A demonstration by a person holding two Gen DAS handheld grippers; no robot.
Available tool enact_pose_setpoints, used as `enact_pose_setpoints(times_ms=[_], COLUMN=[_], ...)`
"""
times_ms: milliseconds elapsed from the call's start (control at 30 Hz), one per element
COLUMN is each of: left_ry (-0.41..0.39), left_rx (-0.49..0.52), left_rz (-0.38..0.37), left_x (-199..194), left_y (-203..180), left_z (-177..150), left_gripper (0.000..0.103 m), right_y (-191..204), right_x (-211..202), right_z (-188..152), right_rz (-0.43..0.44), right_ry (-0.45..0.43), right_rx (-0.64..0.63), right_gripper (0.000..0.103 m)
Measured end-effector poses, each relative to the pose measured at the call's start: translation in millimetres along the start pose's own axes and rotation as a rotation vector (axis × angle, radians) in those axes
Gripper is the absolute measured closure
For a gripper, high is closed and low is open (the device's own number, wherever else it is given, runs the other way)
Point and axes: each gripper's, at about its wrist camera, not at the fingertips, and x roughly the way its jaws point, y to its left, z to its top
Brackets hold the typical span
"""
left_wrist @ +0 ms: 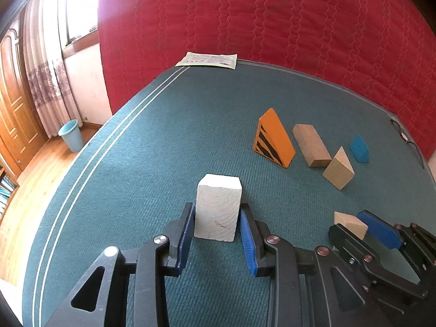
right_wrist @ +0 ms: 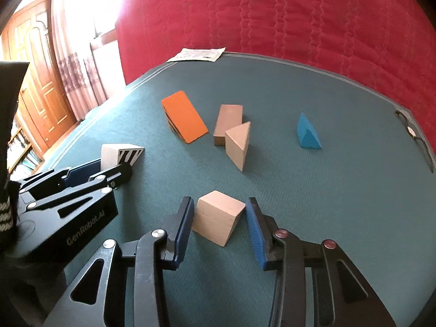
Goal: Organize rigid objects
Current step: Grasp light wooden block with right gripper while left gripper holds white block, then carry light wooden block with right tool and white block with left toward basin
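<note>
A white block (left_wrist: 218,209) stands upright on the green cloth (left_wrist: 136,163), and my left gripper (left_wrist: 216,209) has a blue pad against each of its sides. The right wrist view shows this block (right_wrist: 111,152) with a black-striped face, in the left gripper (right_wrist: 114,164). My right gripper (right_wrist: 220,204) has its pads touching both sides of a light wooden block (right_wrist: 218,218), which sits skewed on the cloth. Farther back lie an orange striped wedge (right_wrist: 185,120), a brown block (right_wrist: 227,122), a pale wooden prism (right_wrist: 238,144) and a blue prism (right_wrist: 308,133).
A printed paper sheet (left_wrist: 208,60) lies at the table's far edge, against a red quilt (left_wrist: 272,13). A dark cord (left_wrist: 406,139) rests at the right edge. A blue bin (left_wrist: 71,135) stands on the wooden floor to the left, below the curtains.
</note>
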Motion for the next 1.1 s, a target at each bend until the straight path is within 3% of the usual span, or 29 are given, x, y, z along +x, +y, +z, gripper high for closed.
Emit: enact_pose_setpoints(times_ms=[100, 267, 300, 333, 367, 800, 1100], left_ry=[0.002, 0.0, 0.0, -0.002, -0.004, -0.016, -0.052], left_rx=[0.009, 0.005, 0.004, 0.005, 0.006, -0.009, 0.038], left_rz=[-0.012, -0.028, -0.031, -0.04, -0.051, -0.132, -0.199], left_x=[1, 2, 2, 2, 2, -4, -15], left_y=[-1, -1, -1, -1, -1, 1, -11], left_z=[1, 2, 2, 2, 2, 1, -3], left_gripper=[0.06, 0.06, 0.06, 0.07, 0.071, 0.072, 0.072], right_y=[-9, -20, -22, -25, -27, -50, -68], right_x=[-5, -18, -20, -23, -28, -70, -103], right_z=[-4, -13, -14, -16, -18, -48, -67], right_rz=[-0.002, -0.004, -0.002, -0.001, 0.0, -0.038, -0.081], right_ry=[-0.003, -0.012, -0.015, -0.02, -0.025, -0.059, -0.099], right_rx=[0.026, 0.053, 0.058, 0.065, 0.072, 0.143, 0.197], right_gripper=[0.063, 0.063, 0.063, 0.063, 0.063, 0.063, 0.063])
